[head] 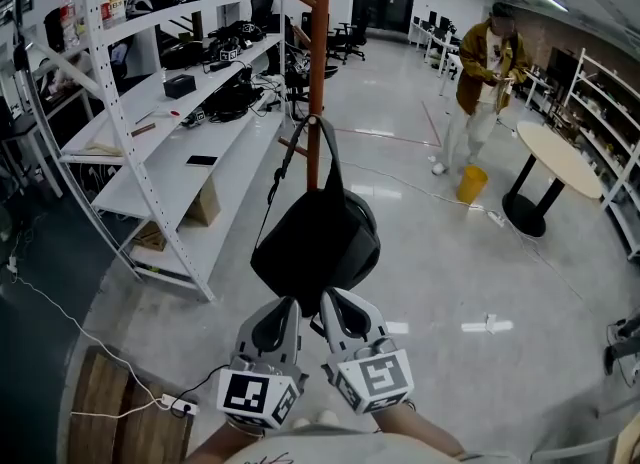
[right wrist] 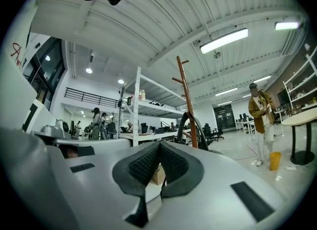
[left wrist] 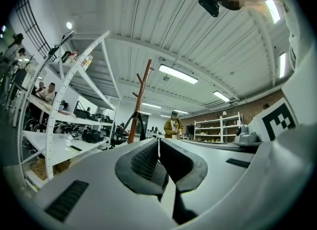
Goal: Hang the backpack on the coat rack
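Backpack hangs by its top loop from a low peg on the rack. Only the head view shows the bag body; the gripper views catch just the loop and pole. Left gripper and right gripper are both clenched and empty, side by side near the bag's bottom.

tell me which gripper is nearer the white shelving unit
Left. The left gripper is below and right of the shelving unit in the head view; the right gripper sits just beyond it, farther right.
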The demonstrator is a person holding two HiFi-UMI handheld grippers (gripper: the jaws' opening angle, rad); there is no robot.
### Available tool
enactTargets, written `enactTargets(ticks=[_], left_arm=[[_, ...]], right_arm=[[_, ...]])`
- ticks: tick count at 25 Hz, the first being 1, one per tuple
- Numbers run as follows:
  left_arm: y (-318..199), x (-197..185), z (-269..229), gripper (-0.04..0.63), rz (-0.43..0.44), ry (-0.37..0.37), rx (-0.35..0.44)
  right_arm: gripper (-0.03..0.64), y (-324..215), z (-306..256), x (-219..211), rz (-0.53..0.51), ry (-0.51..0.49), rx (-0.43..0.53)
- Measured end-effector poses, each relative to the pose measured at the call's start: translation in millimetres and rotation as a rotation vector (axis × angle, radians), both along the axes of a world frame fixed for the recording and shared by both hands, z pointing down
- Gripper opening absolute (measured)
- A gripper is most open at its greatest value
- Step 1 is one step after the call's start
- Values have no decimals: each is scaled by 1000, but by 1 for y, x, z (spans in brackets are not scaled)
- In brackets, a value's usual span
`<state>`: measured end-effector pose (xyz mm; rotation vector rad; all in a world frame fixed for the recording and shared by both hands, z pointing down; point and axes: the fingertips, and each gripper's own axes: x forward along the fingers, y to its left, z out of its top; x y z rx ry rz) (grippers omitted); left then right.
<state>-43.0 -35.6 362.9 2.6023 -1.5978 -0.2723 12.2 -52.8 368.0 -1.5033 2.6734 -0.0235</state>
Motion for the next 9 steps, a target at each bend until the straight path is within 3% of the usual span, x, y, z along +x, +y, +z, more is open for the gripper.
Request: enactTargets(ticks=[9], left_arm=[[3,4,1,25,3,-5,11]], right_arm=[[18,8,1,2,4,-2,1]])
